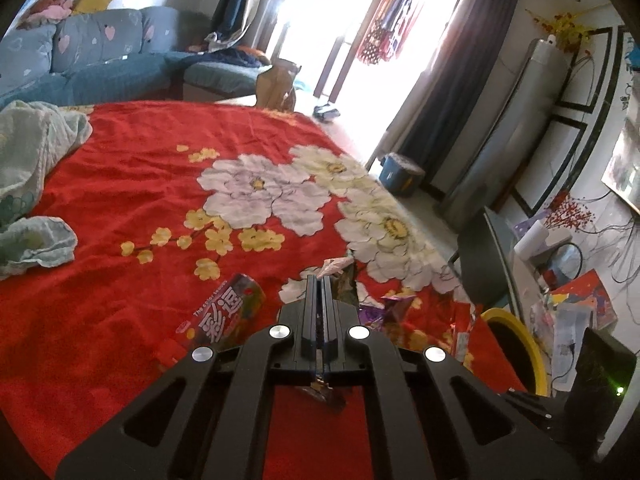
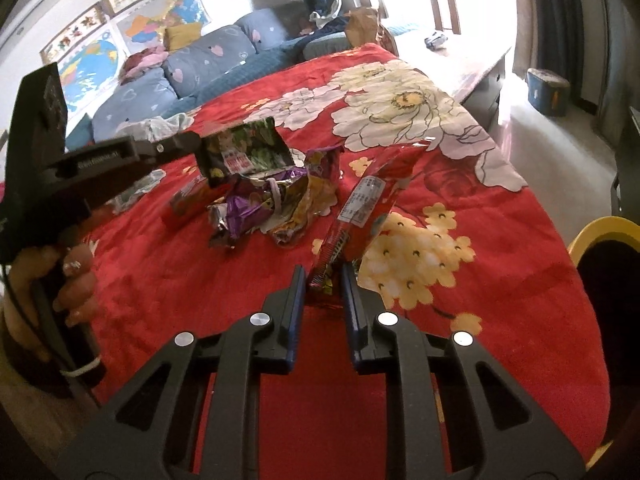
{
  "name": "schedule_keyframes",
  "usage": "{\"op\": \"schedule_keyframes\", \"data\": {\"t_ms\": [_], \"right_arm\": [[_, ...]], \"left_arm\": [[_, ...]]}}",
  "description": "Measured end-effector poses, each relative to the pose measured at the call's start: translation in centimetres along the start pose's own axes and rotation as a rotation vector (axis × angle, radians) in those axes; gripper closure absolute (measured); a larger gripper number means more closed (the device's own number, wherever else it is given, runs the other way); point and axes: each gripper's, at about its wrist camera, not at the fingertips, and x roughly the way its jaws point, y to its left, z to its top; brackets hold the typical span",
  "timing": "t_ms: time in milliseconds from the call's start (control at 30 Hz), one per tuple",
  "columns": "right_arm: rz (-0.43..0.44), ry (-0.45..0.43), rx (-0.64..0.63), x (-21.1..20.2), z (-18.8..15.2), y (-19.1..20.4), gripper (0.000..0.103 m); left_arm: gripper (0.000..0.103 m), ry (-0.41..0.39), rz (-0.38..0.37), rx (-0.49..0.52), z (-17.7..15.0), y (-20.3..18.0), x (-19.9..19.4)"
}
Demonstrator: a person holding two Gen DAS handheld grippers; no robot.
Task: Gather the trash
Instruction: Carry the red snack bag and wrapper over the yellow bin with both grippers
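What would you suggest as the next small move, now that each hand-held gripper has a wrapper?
Probably carry the red wrapper, pinched upright in the right hand-held gripper, over to the yellow-rimmed bin at the table's edge. The left hand-held gripper already holds a green packet; more wrappers remain.

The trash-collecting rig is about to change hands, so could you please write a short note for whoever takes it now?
Left tongs: shut on the green snack wrapper, lifted off the bed.
Right tongs: shut on the red wrapper.
Lying on the red bedspread: the purple and yellow wrappers and a printed packet.
The yellow-rimmed bin stands at the bed's right edge.
Left: drop both, then collect the rest.
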Motion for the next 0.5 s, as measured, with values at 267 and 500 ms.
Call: {"op": "schedule_keyframes", "data": {"t_ms": [267,500], "right_arm": [[0.005,-0.022,-0.019,-1.6,0.1,-0.1,0.09],[-0.007,-0.045,-0.044,-3.3,0.0,-0.2,0.09]], "left_arm": [[0.101,-0.047,-0.025,0.034,0.4,-1.6,-2.5],[0.101,-0.06,-0.053,0.073,0.2,-3.6,-3.8]]}}
